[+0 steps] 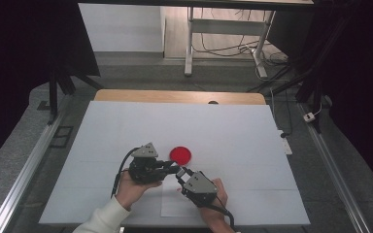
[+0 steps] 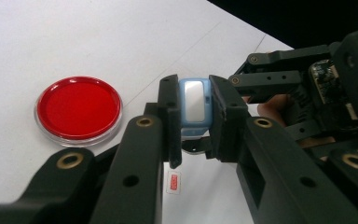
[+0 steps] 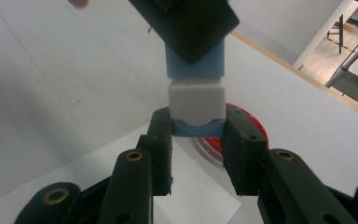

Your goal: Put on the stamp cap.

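Left gripper (image 2: 193,121): jaws drawn in narrow, clamped on the two sides of a small blue-and-white block (image 2: 194,105), whose pale glossy face looks back at the left gripper view. Right gripper (image 3: 196,140): jaws also narrow, pinching the rounded blue end of the same block (image 3: 196,95) just below its white section; in the right gripper view the block's blue far part runs up into the dark jaws of the other gripper. One block, then, held from both ends, off the sheet and not resting on it. High view: the two grippers meet tip to tip, left gripper (image 1: 174,169) and right gripper (image 1: 180,174), near the front edge of the table (image 1: 233,131), about midway along it; the block itself is too small to make out there. One hand under each gripper, two in all; a white sleeve on the left forearm. One red round dish (image 1: 180,154) with a clear rim lies flat on the table just beyond the gripper tips, apart from them. One small red-printed label (image 2: 173,182) lies on the white surface below the left jaws. Count: two grippers, one block, one red dish, one label.
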### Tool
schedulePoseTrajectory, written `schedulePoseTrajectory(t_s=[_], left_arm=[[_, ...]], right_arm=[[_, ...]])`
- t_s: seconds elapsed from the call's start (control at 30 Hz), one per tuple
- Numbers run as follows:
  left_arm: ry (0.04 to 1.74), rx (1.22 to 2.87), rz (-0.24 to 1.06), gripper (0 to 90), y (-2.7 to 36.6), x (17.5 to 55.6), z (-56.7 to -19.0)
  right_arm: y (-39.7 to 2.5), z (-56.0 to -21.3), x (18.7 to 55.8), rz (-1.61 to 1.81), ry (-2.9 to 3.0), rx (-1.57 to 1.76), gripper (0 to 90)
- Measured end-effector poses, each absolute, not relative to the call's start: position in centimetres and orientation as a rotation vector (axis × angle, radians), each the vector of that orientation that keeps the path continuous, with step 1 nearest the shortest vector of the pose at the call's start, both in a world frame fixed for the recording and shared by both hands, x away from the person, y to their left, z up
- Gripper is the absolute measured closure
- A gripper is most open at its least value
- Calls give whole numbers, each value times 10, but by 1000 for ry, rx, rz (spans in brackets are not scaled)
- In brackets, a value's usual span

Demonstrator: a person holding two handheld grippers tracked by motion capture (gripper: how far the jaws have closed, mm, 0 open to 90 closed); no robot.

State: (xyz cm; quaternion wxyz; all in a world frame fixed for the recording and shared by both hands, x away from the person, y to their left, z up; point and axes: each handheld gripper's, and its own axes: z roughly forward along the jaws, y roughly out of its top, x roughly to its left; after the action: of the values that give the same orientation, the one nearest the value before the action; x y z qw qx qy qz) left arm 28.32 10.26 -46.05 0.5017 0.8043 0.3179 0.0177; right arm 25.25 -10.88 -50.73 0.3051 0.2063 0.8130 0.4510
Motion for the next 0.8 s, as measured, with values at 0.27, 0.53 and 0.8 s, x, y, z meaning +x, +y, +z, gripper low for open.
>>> schedulePoseTrajectory(t_s=[0.27, 0.53, 0.8], left_arm=[[751, 1956, 77, 759, 100, 281, -458], [739, 1942, 77, 759, 101, 280, -455], [742, 1940, 86, 759, 106, 280, -454]], right_arm=[[-110, -507, 253, 1191, 2163, 542, 641], [-114, -507, 258, 1214, 2190, 583, 586], [-125, -510, 261, 1221, 2236, 618, 512]])
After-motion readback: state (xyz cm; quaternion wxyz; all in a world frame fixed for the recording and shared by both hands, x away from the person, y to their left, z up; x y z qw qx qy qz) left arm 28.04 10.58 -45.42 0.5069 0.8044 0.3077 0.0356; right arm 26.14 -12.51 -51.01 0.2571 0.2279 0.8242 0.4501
